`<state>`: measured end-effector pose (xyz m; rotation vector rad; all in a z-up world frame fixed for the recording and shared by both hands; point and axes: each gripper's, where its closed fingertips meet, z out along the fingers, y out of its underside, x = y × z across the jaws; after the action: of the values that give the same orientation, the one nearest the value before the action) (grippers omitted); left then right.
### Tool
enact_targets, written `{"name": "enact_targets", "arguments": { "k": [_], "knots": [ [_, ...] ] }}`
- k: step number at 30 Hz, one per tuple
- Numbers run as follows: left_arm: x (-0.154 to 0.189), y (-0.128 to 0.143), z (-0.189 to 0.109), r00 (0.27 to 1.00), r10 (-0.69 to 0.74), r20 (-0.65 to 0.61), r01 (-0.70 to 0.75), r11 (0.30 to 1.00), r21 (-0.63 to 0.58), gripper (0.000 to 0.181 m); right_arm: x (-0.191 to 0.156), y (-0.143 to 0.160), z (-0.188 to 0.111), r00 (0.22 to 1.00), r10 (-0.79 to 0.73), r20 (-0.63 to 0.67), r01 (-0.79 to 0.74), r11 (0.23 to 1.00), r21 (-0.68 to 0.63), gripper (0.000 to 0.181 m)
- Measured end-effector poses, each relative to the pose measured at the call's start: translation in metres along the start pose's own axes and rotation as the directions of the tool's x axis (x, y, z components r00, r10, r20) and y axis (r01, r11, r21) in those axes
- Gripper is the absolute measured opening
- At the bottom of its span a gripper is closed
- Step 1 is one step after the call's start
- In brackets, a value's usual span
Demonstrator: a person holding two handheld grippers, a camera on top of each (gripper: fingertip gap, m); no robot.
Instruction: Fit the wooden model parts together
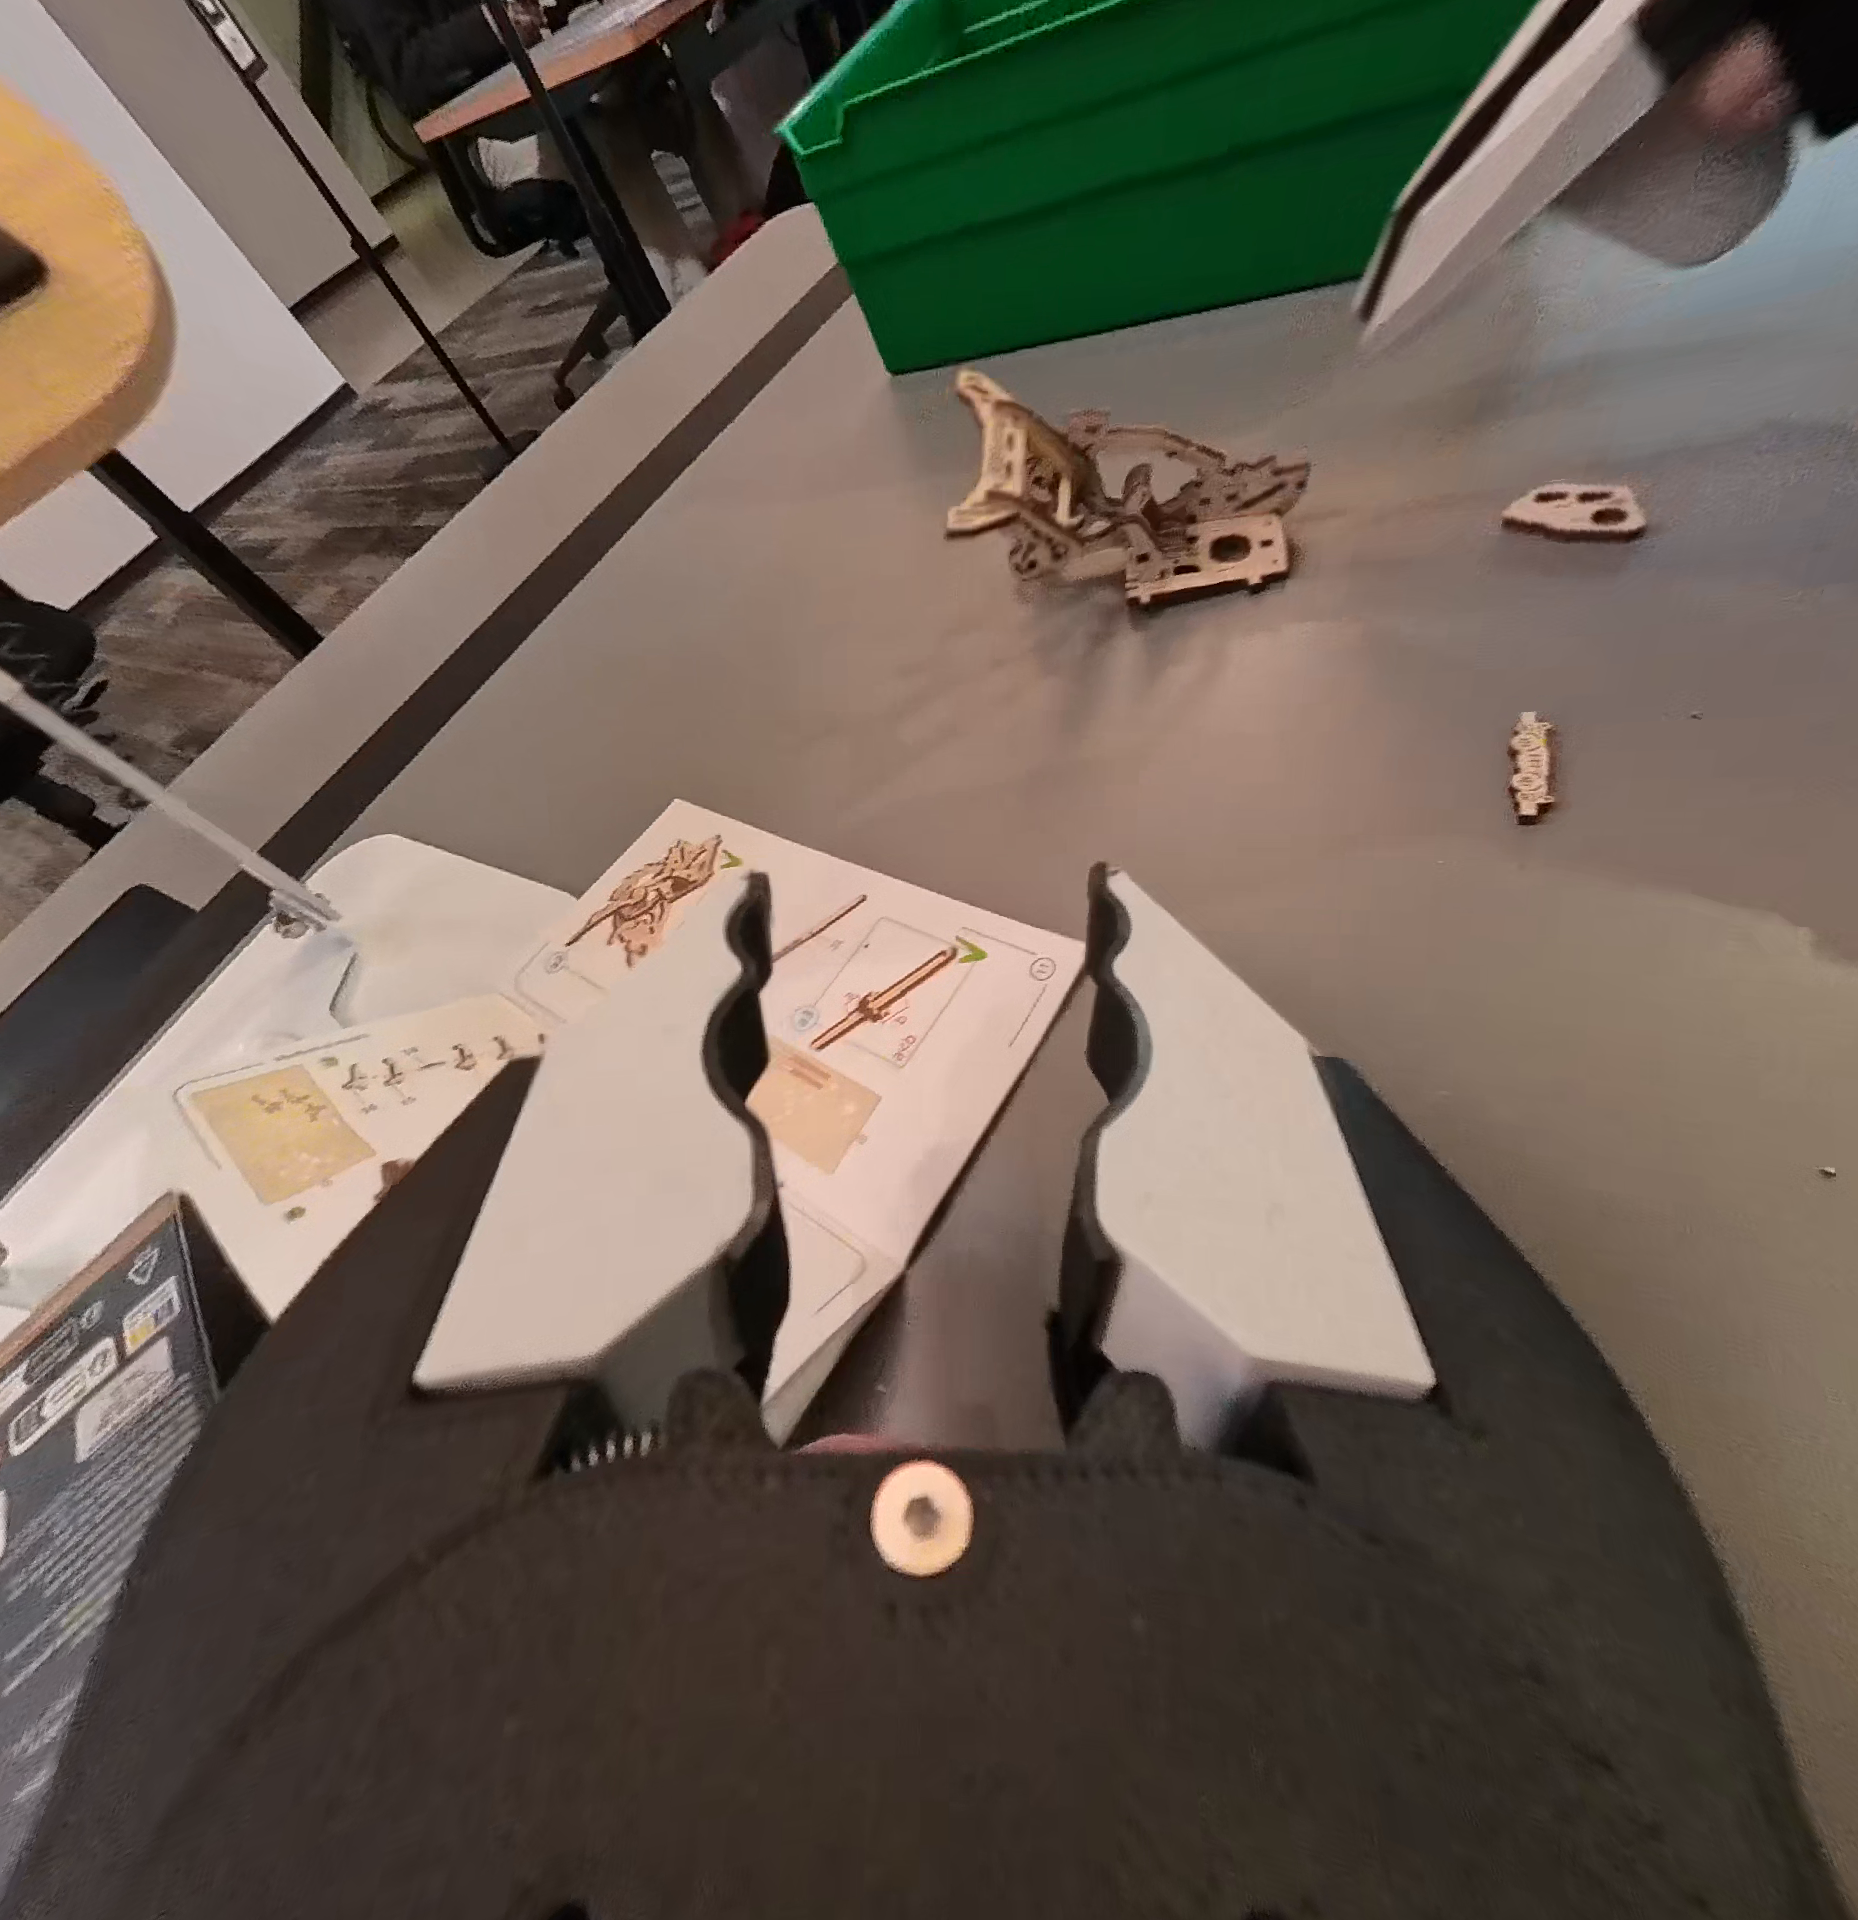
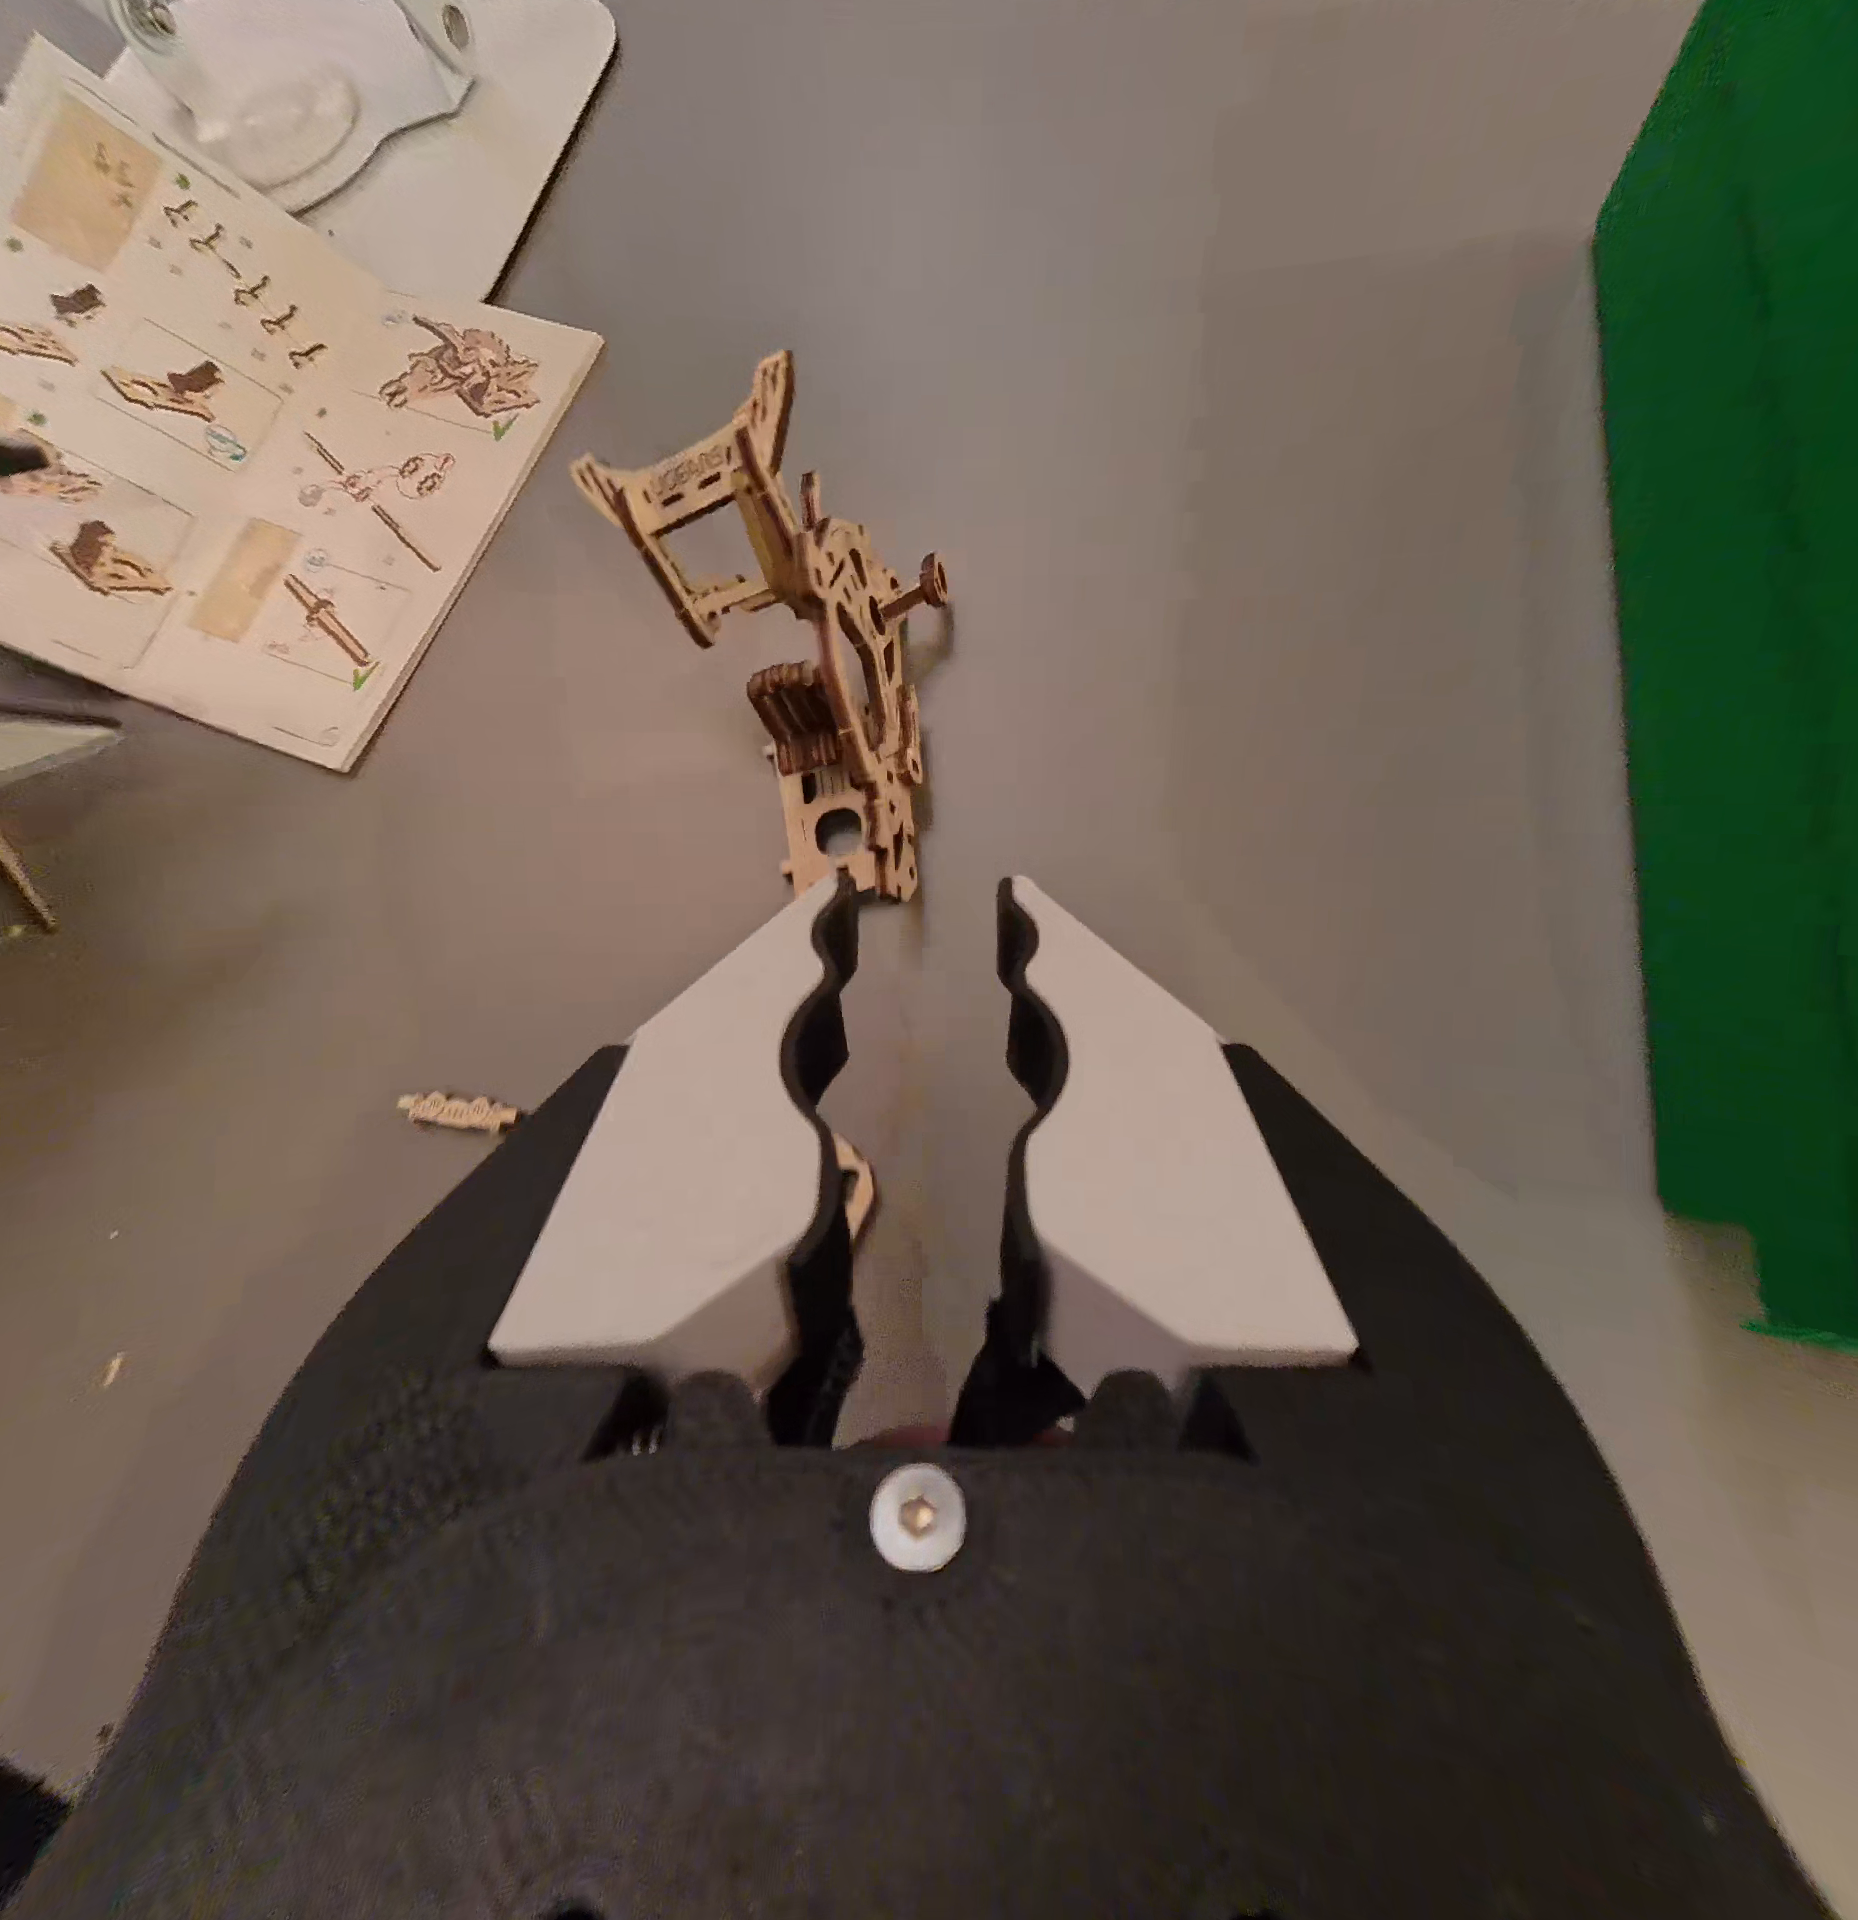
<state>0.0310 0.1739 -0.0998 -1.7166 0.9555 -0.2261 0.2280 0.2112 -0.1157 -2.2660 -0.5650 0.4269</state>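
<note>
the wooden model (image 2: pixel 800 644) lies on the grey counter (image 2: pixel 1268 520), just ahead of my right claw (image 2: pixel 923 883), which is spread and empty. my left claw (image 1: pixel 930 883) is spread too. it looks light and brittle; i'd pinch the solid block end.
</note>
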Motion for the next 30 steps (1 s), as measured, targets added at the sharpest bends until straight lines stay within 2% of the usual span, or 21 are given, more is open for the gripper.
{"name": "enact_targets", "arguments": {
  "k": [4,6,8,11,13,17,19,22,24,25,26,27,28,29,30],
  "knots": [
    [-0.01,-0.003,-0.01,0.999,0.016,0.034,-0.016,1.0,-0.003,0.054,-0.002,0.009,-0.026,0.999,0.016,0.037,-0.015,1.0,-0.008,0.027],
    [-0.015,-0.004,-0.018,0.998,0.026,0.053,-0.025,1.0,-0.009,0.046,-0.011,0.014,-0.041,0.998,-0.001,0.064,0.001,1.0,-0.01,0.028],
    [-0.014,-0.004,-0.024,1.0,0.011,0.025,-0.01,1.0,-0.013,0.028,-0.023,0.017,-0.054,0.996,-0.021,0.087,0.022,1.0,-0.01,0.031],
    [-0.01,-0.007,-0.031,1.0,-0.004,0.011,0.004,1.0,0.008,0.019,-0.046,0.016,-0.074,0.99,-0.061,0.125,0.061,0.998,0.004,0.038],
    [-0.002,-0.009,-0.034,1.0,-0.01,-0.011,0.01,1.0,0.003,0.028,-0.065,0.016,-0.083,0.983,-0.085,0.162,0.084,0.996,0.017,0.043],
    [0.012,-0.011,-0.04,0.999,-0.04,-0.033,0.04,0.999,-0.013,0.07,-0.106,0.023,-0.097,0.968,-0.109,0.227,0.104,0.994,0.032,0.049],
    [0.015,-0.015,-0.047,0.998,-0.061,-0.012,0.061,0.998,-0.003,0.083,-0.133,0.026,-0.107,0.953,-0.069,0.296,0.061,0.997,0.039,0.052],
    [0.021,-0.01,-0.055,0.995,-0.069,0.076,0.069,0.998,-0.003,0.084,-0.169,0.024,-0.13,0.908,0.068,0.413,-0.136,0.981,0.136,0.038],
    [0.028,0.0,-0.057,0.982,0.012,0.191,-0.01,1.0,-0.012,0.079,-0.181,0.021,-0.144,0.874,0.106,0.474,-0.224,0.954,0.201,0.034],
    [0.036,0.005,-0.059,0.965,0.09,0.246,-0.089,0.996,-0.016,0.073,-0.178,0.02,-0.148,0.878,0.103,0.468,-0.232,0.946,0.227,0.031],
    [0.046,0.002,-0.064,0.933,0.208,0.295,-0.22,0.976,0.005,0.053,-0.172,0.018,-0.15,0.895,0.085,0.439,-0.213,0.944,0.251,0.026],
    [0.051,-0.015,-0.073,0.86,0.344,0.378,-0.382,0.924,0.027,0.033,-0.167,0.018,-0.152,0.917,0.029,0.397,-0.151,0.948,0.281,0.006],
    [0.051,-0.026,-0.077,0.834,0.344,0.431,-0.41,0.91,0.067,0.028,-0.165,0.02,-0.154,0.938,-0.067,0.341,-0.046,0.949,0.313,0.0],
    [0.053,-0.013,-0.066,0.882,0.295,0.369,-0.334,0.941,0.047,0.033,-0.161,0.023,-0.152,0.952,-0.165,0.257,0.076,0.943,0.325,0.0],
    [0.045,0.0,-0.058,0.884,0.295,0.364,-0.305,0.952,-0.031,0.043,-0.157,0.024,-0.151,0.954,-0.24,0.182,0.172,0.931,0.322,0.0]
  ]
}}
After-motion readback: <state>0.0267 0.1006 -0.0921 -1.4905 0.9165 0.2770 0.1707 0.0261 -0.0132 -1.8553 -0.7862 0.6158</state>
